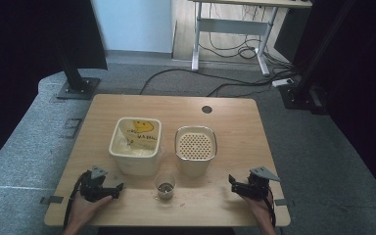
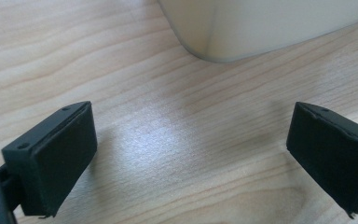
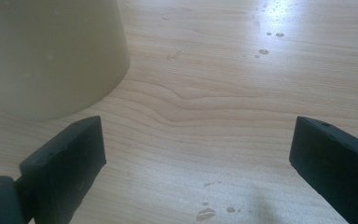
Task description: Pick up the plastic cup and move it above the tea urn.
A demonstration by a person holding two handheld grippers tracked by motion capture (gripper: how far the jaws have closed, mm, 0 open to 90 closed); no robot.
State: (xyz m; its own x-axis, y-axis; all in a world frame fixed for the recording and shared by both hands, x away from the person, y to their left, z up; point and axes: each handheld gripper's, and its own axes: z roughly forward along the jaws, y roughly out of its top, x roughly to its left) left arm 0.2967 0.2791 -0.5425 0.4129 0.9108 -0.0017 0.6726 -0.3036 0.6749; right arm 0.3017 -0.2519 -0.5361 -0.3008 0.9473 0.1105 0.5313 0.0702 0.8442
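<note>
On the wooden table (image 1: 235, 117) stand a cream bin (image 1: 135, 145) lined with a bag showing a yellow smiley, a cream container (image 1: 196, 151) with a perforated insert, and a small glass (image 1: 165, 186) in front of them. My left gripper (image 1: 120, 186) rests at the near left, held by a hand, jaws wide apart and empty (image 2: 191, 154); the bin's base (image 2: 261, 28) lies just ahead of it. My right gripper (image 1: 231, 180) rests at the near right, jaws open and empty (image 3: 198, 163), with the perforated container's wall (image 3: 46, 56) ahead to its left.
Water droplets (image 3: 263, 51) dot the table by the right gripper. A round cable hole (image 1: 206, 109) sits near the far edge. Beyond the table are black stand bases (image 1: 77, 88), floor cables (image 1: 235, 88) and a desk frame (image 1: 230, 29).
</note>
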